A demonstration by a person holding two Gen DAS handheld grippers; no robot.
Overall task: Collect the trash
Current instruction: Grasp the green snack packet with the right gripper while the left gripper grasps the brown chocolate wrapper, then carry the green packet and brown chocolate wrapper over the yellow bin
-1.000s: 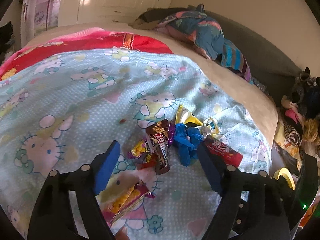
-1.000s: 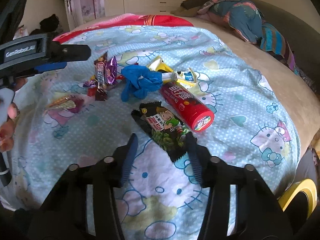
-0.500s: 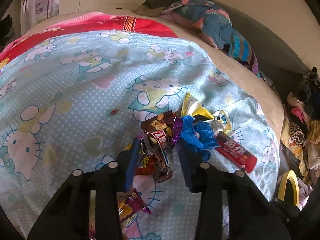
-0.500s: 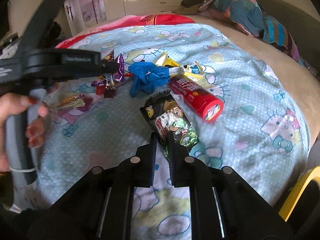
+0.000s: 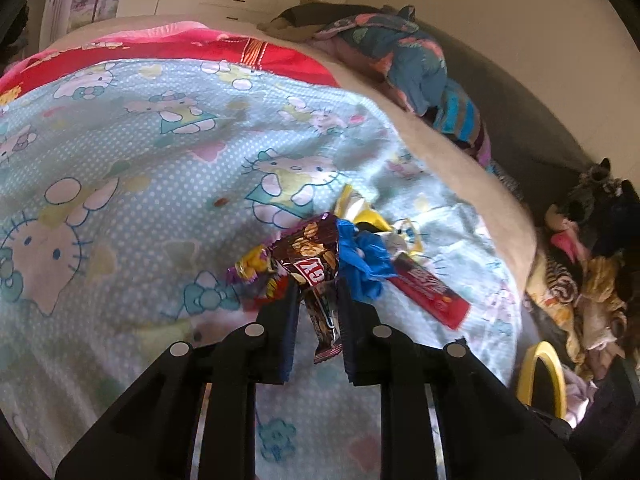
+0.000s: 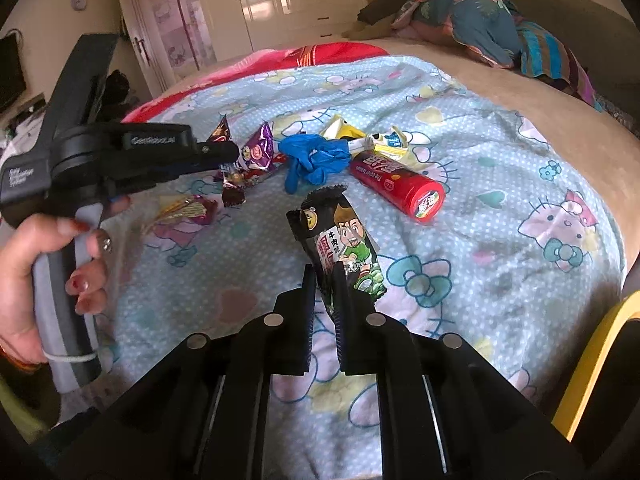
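Left wrist view: my left claw [image 5: 318,300] is clamped on a brown candy wrapper [image 5: 314,258], lifted over the Hello Kitty bedsheet [image 5: 132,184] — blue glove [image 5: 366,258] and red tube [image 5: 430,290] lie to its right. Right wrist view: my right claw [image 6: 324,280] pinches the black snack packet [image 6: 340,240] above the bed.

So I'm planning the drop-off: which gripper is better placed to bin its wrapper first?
Probably right. The right gripper pinches the black snack packet beside the yellow bin rim; the left gripper, on the brown wrapper, sits farther away.
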